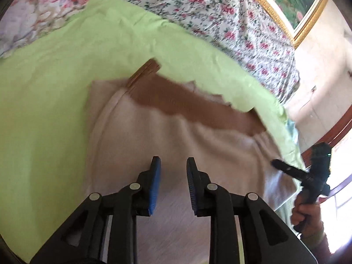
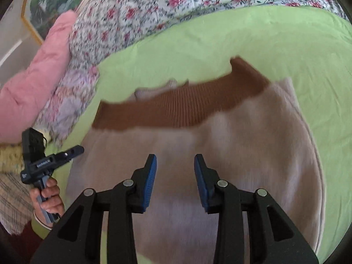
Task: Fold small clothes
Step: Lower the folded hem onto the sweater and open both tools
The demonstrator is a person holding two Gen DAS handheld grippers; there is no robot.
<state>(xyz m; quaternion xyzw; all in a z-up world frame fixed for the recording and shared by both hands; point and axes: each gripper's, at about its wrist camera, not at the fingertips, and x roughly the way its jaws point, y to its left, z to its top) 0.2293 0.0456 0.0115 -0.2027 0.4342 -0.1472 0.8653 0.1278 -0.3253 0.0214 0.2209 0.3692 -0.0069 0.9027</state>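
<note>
Sweater (image 2: 220,154) on green sheet (image 2: 220,44), floral quilt (image 2: 154,6) beyond; each gripper (image 1: 173,171) (image 2: 175,169) gapes empty.

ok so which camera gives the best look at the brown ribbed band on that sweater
The right wrist view. There the brown ribbed band runs unbroken across the pale sweater, ribs visible. In the left wrist view the band is blurrier, and the green sheet appears to overlap its far edge.

**Only one label, too blurred to read**

The left tool (image 2: 76,149), seen from the right wrist camera, carries a small white printed line along its dark body, just above the hand (image 2: 48,198) gripping it. Its letters are too blurred to make out. No other writing shows.
</note>
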